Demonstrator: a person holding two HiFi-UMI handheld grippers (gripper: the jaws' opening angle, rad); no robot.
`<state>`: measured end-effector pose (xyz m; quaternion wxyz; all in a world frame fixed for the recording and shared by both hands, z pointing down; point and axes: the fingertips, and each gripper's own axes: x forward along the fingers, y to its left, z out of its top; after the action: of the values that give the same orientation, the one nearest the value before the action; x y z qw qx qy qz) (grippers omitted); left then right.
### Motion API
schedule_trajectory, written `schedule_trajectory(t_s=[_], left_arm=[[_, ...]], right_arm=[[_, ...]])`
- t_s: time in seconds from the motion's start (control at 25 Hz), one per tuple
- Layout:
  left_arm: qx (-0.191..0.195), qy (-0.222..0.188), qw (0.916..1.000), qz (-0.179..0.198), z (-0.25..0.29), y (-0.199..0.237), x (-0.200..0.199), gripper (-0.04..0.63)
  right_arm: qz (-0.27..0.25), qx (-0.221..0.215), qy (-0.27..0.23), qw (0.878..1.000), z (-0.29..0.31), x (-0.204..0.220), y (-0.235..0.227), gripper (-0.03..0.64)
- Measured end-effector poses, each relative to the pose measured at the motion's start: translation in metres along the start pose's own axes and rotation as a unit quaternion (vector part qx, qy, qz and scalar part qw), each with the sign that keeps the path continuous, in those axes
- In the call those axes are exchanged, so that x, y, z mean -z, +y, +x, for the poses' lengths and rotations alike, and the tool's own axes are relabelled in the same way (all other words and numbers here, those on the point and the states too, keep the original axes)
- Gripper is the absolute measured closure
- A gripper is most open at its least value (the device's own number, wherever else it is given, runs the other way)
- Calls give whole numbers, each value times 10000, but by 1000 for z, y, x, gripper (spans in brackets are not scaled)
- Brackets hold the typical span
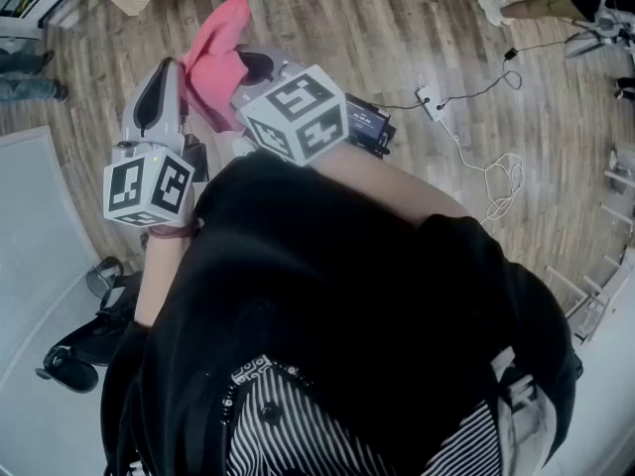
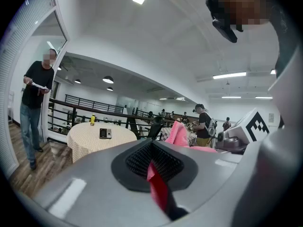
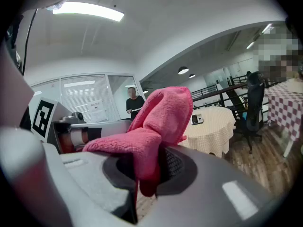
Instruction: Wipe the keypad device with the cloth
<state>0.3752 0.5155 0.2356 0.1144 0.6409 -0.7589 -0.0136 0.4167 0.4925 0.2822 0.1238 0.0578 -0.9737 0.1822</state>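
Round table (image 2: 87, 145) with the checked cover sits at 9 o'clock in the left gripper view, well apart from both grippers.

Right gripper (image 3: 144, 181): jaws pinched on the cloth (image 3: 156, 122), with the pink bulk bunched above them. Left gripper (image 2: 158, 176): jaws pressed together on a thin red-pink sliver, which I read as a corner of the same cloth.

Keypad device (image 2: 105, 133) lies flat on the tabletop, at 2 o'clock of the cloth in the right gripper view. Nothing is wiped yet.

My plan:
- Close the gap to the table first.
- Let go with the left so the cloth hangs as a free pad.
- Use the left to pin the device by its edge.
- Drag the cloth flat across the keys with light pressure, so the device doesn't skate on the cover.

Writing: only the square marker patterns on the cubes. Print on the device is too small to read.
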Motion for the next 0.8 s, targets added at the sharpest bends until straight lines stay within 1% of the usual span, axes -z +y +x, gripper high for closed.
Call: schedule_trajectory(t_s=[0.24, 0.4, 0.8], left_arm=[[-4, 33, 10000, 9, -2, 1, 2, 597], [30, 42, 10000, -2, 0, -1, 4, 597], [180, 115, 9998, 6, 11, -14, 5, 597]], right_arm=[[34, -37, 2, 10000, 1, 1, 4, 552], [184, -16, -28, 9998, 1, 1, 0, 552], [316, -68, -107, 9994, -7, -4, -8, 552]])
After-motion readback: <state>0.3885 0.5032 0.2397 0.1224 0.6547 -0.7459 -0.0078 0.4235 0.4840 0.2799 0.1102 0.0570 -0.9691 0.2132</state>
